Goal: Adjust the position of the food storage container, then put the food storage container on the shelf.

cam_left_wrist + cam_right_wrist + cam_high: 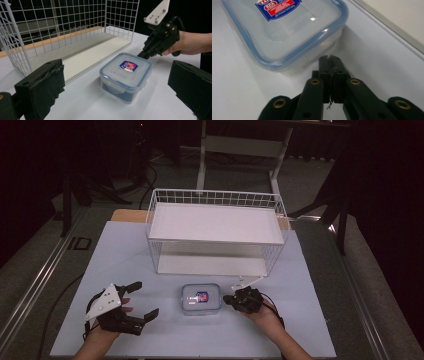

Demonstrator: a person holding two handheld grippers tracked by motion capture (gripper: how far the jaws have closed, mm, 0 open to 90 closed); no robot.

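Table [100, 270]: one pale blue-grey top, whole outline visible in the high view. One white wire basket [215, 232] at its far middle, open side toward the person, two white shelves inside; the left gripper view gives the mesh close up plus the lower shelf.

One clear lidded container [201, 299], blue seal, red-blue label, sits flat on the table just in front of the basket, between the two grippers. The right gripper view adds lid detail and the near corner.

Two grippers. Left gripper [131, 302]: jaws wide apart, nothing between them, well left of the container. Right gripper [227, 298]: jaws pressed together, empty, tip just beside the container's right edge; can't tell if it touches. The left gripper view shows its white plate and the hand [187, 43] holding it.
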